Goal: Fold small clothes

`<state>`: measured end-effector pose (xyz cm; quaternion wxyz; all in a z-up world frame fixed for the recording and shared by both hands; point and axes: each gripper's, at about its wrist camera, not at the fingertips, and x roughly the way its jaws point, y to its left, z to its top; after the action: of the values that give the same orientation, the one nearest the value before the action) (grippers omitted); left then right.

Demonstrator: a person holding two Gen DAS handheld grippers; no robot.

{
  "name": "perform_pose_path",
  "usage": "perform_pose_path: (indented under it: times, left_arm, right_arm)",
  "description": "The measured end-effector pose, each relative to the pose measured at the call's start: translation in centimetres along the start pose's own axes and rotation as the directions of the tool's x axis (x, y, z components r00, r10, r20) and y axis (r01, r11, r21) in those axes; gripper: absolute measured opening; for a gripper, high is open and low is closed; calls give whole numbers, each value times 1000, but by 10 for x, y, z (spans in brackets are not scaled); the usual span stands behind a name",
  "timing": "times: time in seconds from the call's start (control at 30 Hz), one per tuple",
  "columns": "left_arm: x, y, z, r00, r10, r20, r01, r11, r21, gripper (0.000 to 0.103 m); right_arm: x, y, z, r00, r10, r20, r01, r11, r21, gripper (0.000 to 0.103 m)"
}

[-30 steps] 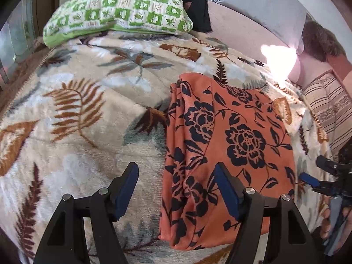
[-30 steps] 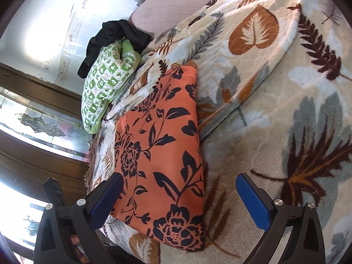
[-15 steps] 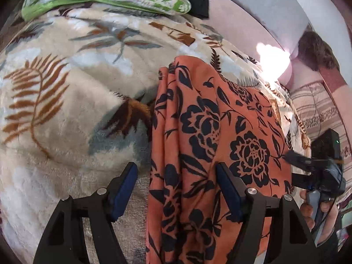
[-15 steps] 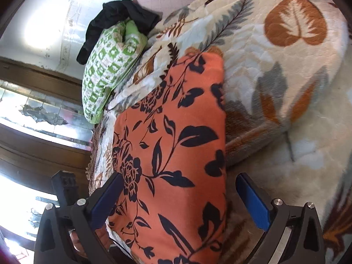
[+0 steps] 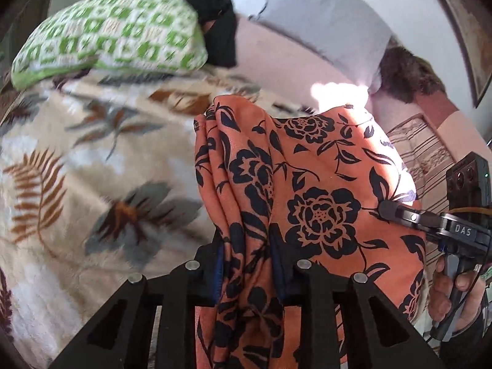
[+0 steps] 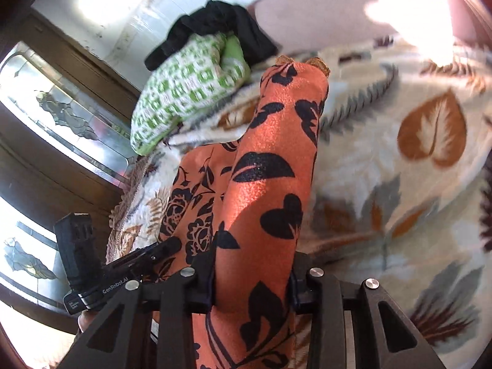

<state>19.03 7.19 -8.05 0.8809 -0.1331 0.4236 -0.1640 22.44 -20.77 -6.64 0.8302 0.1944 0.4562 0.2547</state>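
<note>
The orange flowered garment, already narrowed into a long folded strip, fills the centre and lower half of both views over the leaf-print blanket. The left gripper and right gripper are each closing on a near corner with cloth bunched between the pads. Judging by this, the lengthwise fold is done and the crosswise fold toward the green pillow at upper left remains.

Garment on blanket, pillow behind, dark clothing atop pillow

Bed under leaf-print blanket; orange floral garment on it centre, green-checked pillow far left.
</note>
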Motion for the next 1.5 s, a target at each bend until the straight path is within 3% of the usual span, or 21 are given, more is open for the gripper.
perform_pose_path:
  times: [0.13, 0.3, 0.37, 0.4, 0.43, 0.47, 0.5, 0.63, 0.7, 0.8, 0.87, 0.93, 1.07, 1.2, 1.27, 1.3, 1.4, 1.5]
  left_arm:
    - [18, -39, 16, 1000, -16, 14, 15, 998, 54, 27]
    - [88, -60, 8, 995, 16, -98, -11, 998, 58, 31]
    - [118, -57, -8, 980, 80, -183, -69, 996, 63, 36]
    - [128, -54, -16, 972, 99, -214, -87, 994, 61, 45]
    - [126, -52, -18, 977, 87, -195, -78, 996, 52, 50]
    - [118, -50, -16, 980, 96, -173, -90, 995, 46, 54]
    - [111, -49, -14, 982, 101, -162, -96, 995, 39, 56]
    - [75, -51, -3, 991, 111, -76, -106, 992, 69, 56]
    - [61, -56, -11, 993, 109, -43, -104, 989, 109, 56]
    - [68, -59, -30, 988, 137, -71, -123, 977, 175, 56]
    - [88, -53, -43, 965, 229, -130, -201, 960, 196, 59]
    - [92, -50, -48, 967, 214, -141, -187, 965, 185, 62]
    - [80, -62, -43, 963, 254, -86, -228, 944, 239, 64]
    - [76, -64, -44, 958, 274, -89, -248, 941, 231, 64]
    - [67, -67, -46, 959, 268, -88, -244, 944, 223, 64]
    - [62, -71, -47, 958, 274, -83, -249, 940, 232, 64]
    - [46, -81, -49, 951, 306, -38, -286, 922, 259, 69]
    - [23, -89, -54, 951, 308, -2, -298, 921, 250, 70]
  right_arm:
    - [-32, -35, 19, 999, -16, 46, 15, 1000, 16, 36]
    - [-23, -105, 25, 1000, -6, 15, 4, 995, 101, 37]
    - [-3, -137, 15, 998, -53, -36, 58, 986, 156, 50]
    - [8, -152, 8, 992, -98, -79, 111, 978, 178, 54]
    - [16, -164, 1, 979, -161, -122, 183, 963, 200, 64]
    - [17, -172, -5, 975, -181, -126, 206, 954, 217, 71]
    - [10, -175, -9, 985, -148, -84, 164, 958, 234, 71]
    - [-26, -154, 1, 980, -189, 61, 174, 965, 195, 73]
    - [-35, -139, 10, 986, -122, 110, 102, 980, 171, 78]
    - [-23, -129, 20, 995, 20, 101, -36, 987, 159, 82]
    - [3, -140, 17, 995, 82, 63, -94, 971, 221, 85]
    - [31, -159, 9, 996, 89, 14, -88, 936, 340, 85]
    - [12, -142, 15, 990, 113, 80, -133, 942, 309, 86]
    - [24, -146, 35, 992, 61, 110, -90, 954, 285, 90]
    - [39, -166, 31, 999, 13, 42, -26, 942, 335, 93]
    - [35, -163, 29, 998, 2, 60, -22, 943, 332, 92]
    - [8, -131, 25, 995, 23, 97, -50, 957, 285, 93]
    - [-27, -90, 8, 988, -75, 137, 52, 985, 164, 93]
